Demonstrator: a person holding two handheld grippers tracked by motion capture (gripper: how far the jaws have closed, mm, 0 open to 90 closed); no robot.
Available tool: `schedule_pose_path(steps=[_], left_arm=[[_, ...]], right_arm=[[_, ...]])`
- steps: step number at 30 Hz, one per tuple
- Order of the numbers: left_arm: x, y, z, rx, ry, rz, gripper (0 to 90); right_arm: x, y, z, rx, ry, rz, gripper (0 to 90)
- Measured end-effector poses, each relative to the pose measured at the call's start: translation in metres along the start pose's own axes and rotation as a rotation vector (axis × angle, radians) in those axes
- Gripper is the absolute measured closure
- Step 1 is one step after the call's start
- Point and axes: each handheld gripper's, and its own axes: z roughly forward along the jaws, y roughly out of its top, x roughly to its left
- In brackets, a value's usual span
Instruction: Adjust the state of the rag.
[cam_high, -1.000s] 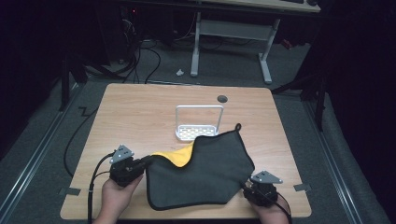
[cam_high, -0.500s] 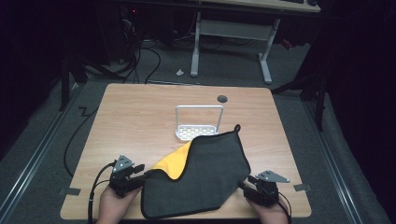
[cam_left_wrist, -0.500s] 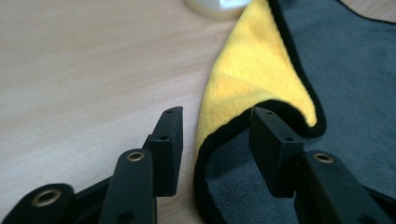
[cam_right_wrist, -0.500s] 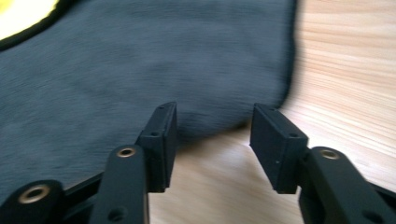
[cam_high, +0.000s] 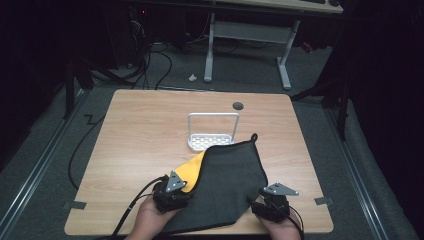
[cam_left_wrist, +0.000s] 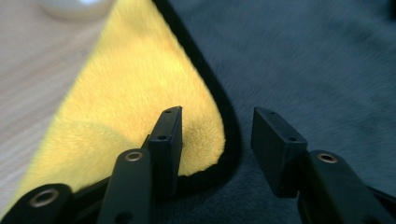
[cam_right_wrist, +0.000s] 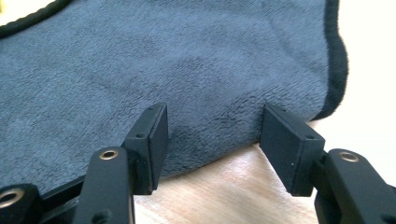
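The jaws of both the left gripper (cam_high: 184, 189) and the right gripper (cam_high: 260, 206) had just been opened, and the cloth (cam_high: 225, 187), folded over a second earlier, was let go, so the fold was judged done. The cloth lay dark grey with a yellow underside corner (cam_left_wrist: 140, 98) turned up, its far edge against the white rack (cam_high: 212, 131), with both pairs of jaws spread and nothing pinched.

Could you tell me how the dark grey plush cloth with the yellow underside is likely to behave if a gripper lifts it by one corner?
The dark grey plush cloth with the yellow underside would probably drape limply: its corner already lies folded over. It looks light for its size. Its fuzzy pile should grip well rather than slip.
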Motion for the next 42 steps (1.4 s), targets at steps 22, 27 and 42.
schedule_pose_path(steps=[22, 27, 42], left_arm=[[0.09, 0.005, -0.047, -0.155, 0.238, -0.195, 60.2], [0.048, -0.017, -0.042, -0.057, 0.077, -0.14, 65.9], [0.037, -0.032, -0.032, -0.02, 0.013, -0.138, 65.7]], right_arm=[[0.005, 0.003, 0.002, 0.003, -0.022, 0.011, 29.8], [0.004, 0.003, 0.008, 0.019, -0.025, 0.03, 34.1], [0.045, 0.071, -0.004, -0.076, -0.081, -0.233, 77.5]])
